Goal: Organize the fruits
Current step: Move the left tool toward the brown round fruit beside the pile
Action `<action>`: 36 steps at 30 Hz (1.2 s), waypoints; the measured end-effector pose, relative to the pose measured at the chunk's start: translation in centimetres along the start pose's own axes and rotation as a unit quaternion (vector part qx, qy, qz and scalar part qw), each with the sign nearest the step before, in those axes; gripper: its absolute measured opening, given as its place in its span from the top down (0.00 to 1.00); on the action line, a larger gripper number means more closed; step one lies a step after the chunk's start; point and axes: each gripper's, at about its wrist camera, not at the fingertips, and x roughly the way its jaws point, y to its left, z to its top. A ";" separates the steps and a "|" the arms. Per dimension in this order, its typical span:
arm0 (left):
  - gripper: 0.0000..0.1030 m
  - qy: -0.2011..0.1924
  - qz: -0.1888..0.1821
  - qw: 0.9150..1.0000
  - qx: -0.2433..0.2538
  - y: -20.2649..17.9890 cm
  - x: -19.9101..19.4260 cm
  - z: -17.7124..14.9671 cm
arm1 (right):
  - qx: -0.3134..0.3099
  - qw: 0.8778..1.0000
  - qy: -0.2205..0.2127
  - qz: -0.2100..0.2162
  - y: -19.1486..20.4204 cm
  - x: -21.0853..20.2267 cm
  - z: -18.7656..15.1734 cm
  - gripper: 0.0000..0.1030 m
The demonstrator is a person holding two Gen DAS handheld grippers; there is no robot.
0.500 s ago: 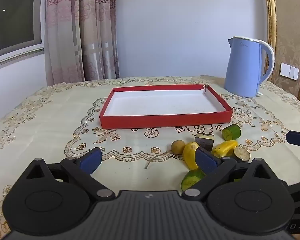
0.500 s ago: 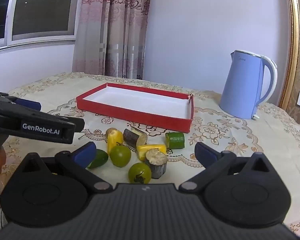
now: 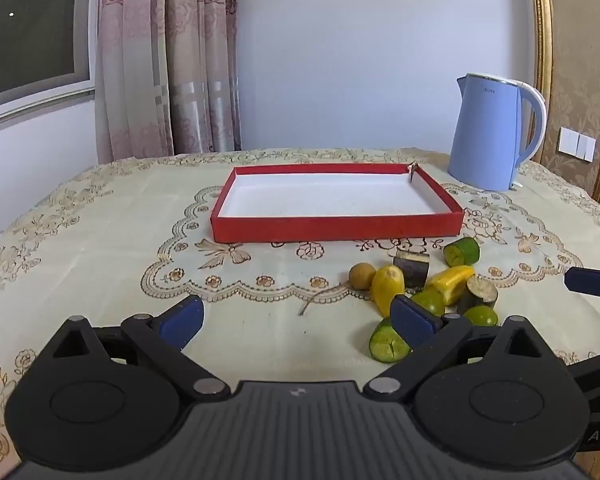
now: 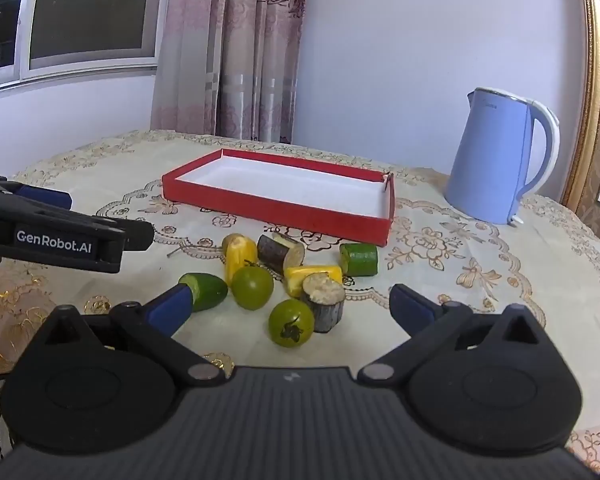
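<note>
Lying between the open right claw (image 4: 292, 306) tips: green fruit (image 4: 291, 323).

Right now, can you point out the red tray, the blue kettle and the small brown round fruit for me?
red tray (image 3: 336, 229), left wrist view, on its near outer wall.
blue kettle (image 4: 490, 168), right wrist view, on its body.
small brown round fruit (image 3: 362, 276), left wrist view, on its middle.

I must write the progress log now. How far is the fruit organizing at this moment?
Nothing looks done: the red tray holds no fruit. Nothing is in hand: the left gripper and right gripper are both open. All the pieces, such as the green tomato, lie on the tablecloth.
</note>
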 end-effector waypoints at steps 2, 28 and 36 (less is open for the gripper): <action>0.03 0.001 0.000 1.000 0.000 0.0 0.0 -0.1 | -0.004 1.000 -0.003 -0.001 0.1 -0.2 0.0 0.00; 0.03 0.033 -0.025 0.999 0.026 -1.5 -1.3 -2.2 | -0.007 1.000 -0.001 -0.011 -1.0 -2.3 -0.2 0.00; 0.03 0.047 -0.007 0.996 0.075 -2.3 -0.9 -3.2 | -0.003 1.000 0.006 -0.009 -1.2 -2.0 -0.6 0.00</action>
